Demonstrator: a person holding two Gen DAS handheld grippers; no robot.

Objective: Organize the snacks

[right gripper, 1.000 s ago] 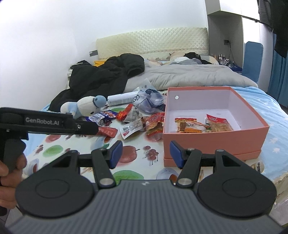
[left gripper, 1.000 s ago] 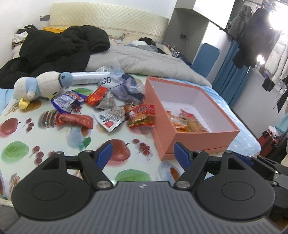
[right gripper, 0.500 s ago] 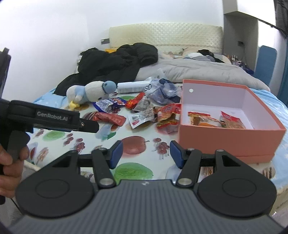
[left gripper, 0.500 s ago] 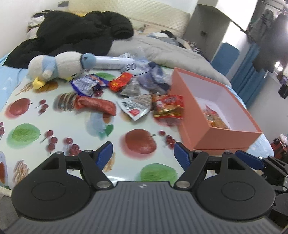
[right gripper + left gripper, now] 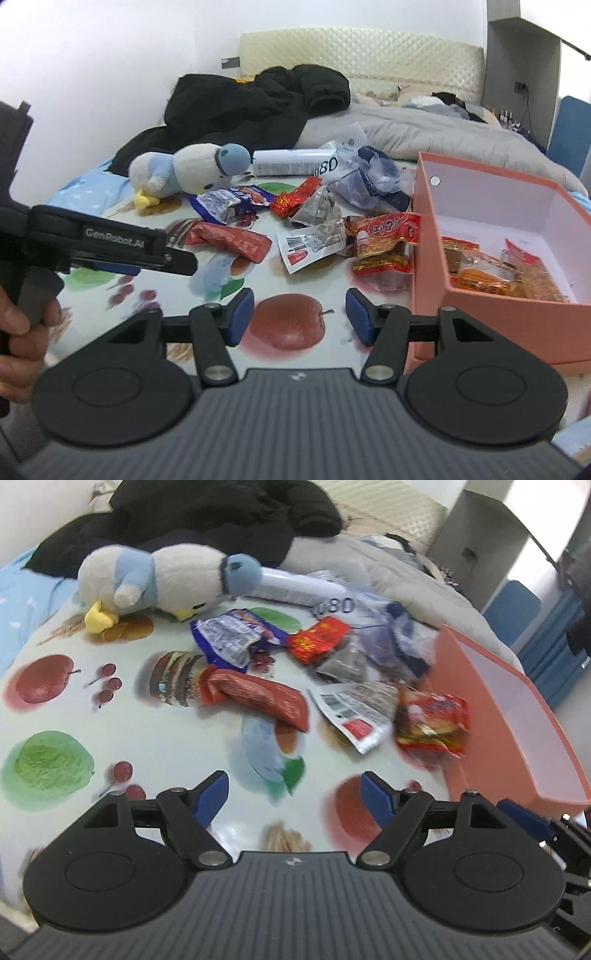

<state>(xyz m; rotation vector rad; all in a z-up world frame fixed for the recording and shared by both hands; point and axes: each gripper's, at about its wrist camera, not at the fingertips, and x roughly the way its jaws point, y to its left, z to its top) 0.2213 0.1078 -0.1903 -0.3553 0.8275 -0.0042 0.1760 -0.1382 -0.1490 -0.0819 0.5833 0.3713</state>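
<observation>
Several snack packets lie on a fruit-print cloth: a long red packet (image 5: 258, 696) (image 5: 231, 240), a blue one (image 5: 232, 638) (image 5: 227, 201), a white barcode one (image 5: 354, 709) (image 5: 314, 245) and a red-yellow one (image 5: 432, 720) (image 5: 386, 240). A pink box (image 5: 513, 720) (image 5: 491, 302) at the right holds a few packets (image 5: 491, 269). My left gripper (image 5: 293, 797) is open and empty, near the long red packet. It also shows from the side in the right wrist view (image 5: 110, 247). My right gripper (image 5: 299, 319) is open and empty above the cloth, left of the box.
A plush penguin (image 5: 162, 579) (image 5: 188, 168) lies at the back left. A white tube (image 5: 291, 166) and a crumpled clear bag (image 5: 369, 181) sit behind the snacks. A black coat (image 5: 258, 107) and grey duvet (image 5: 424, 133) cover the bed beyond.
My left gripper has moved forward and down toward the snack pile, which now looks larger. My right gripper has moved closer to the cloth and box. Both stay open.
</observation>
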